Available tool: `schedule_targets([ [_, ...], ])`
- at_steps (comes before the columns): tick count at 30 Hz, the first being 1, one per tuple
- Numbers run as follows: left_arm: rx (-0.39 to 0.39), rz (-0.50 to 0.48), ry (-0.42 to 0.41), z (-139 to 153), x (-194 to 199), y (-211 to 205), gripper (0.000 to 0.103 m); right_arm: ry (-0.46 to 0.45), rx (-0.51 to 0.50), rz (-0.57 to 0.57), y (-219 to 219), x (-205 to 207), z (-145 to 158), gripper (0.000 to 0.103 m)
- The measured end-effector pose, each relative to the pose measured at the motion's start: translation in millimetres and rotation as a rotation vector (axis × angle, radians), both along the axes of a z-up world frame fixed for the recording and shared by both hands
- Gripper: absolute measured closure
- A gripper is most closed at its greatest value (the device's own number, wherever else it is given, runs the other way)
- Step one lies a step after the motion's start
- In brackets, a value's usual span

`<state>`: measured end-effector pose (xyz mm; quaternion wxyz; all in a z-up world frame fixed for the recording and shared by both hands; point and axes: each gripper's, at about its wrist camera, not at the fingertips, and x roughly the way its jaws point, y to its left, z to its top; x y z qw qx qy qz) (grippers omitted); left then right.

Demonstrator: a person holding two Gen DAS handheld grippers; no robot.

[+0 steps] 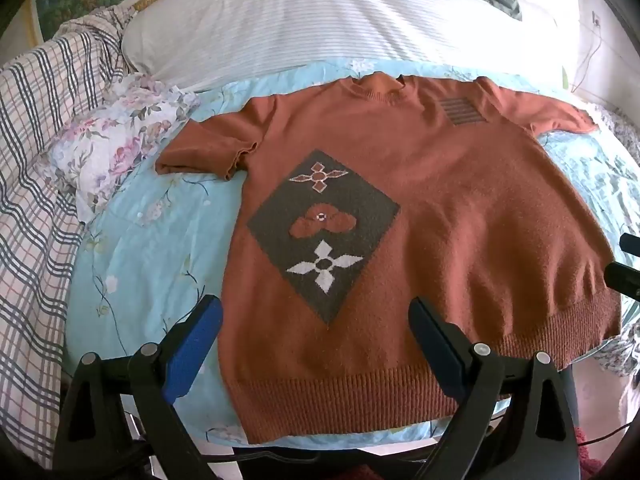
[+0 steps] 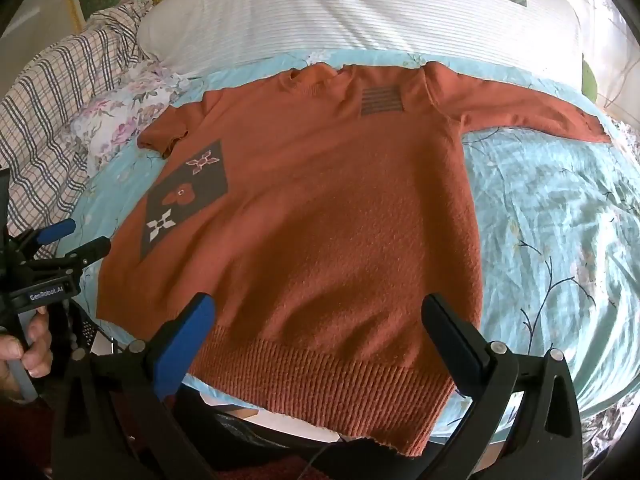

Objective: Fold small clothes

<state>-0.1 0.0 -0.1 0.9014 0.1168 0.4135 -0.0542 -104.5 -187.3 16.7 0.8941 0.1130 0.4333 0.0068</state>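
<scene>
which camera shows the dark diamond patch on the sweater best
The left wrist view: the diamond patch sits central, large, all three flower motifs clear. In the right wrist view it is small, skewed, far left.

The sweater [image 1: 420, 208] lies flat on the bed sheet [image 1: 152, 232], its hem at the near edge, its collar toward the far pillow [image 1: 320, 20]. A small cushion [image 1: 116, 136] lies to its left.
</scene>
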Motion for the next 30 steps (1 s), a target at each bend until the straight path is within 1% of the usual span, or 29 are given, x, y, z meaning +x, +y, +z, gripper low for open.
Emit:
schedule_targets([
  [9,-0.004,0.003,0.011,2.6,2.5,0.9,0.008,-0.001,0.0,0.002,1.4,-0.4,0.3,0.0],
  [11,-0.006,0.003,0.0,2.2,0.3,-1.8,0.008,-0.003,-0.001,0.002,3.8,-1.4,-0.3,0.0],
  [17,-0.007,0.002,0.001,3.0,-0.2,-1.1,0.008,-0.003,0.0,0.002,5.5,-2.2,-0.4,0.0],
  [30,-0.014,0.003,0.002,-1.5,-0.6,-2.8,0.008,0.0,-0.002,0.002,7.6,-3.4,-0.1,0.0],
])
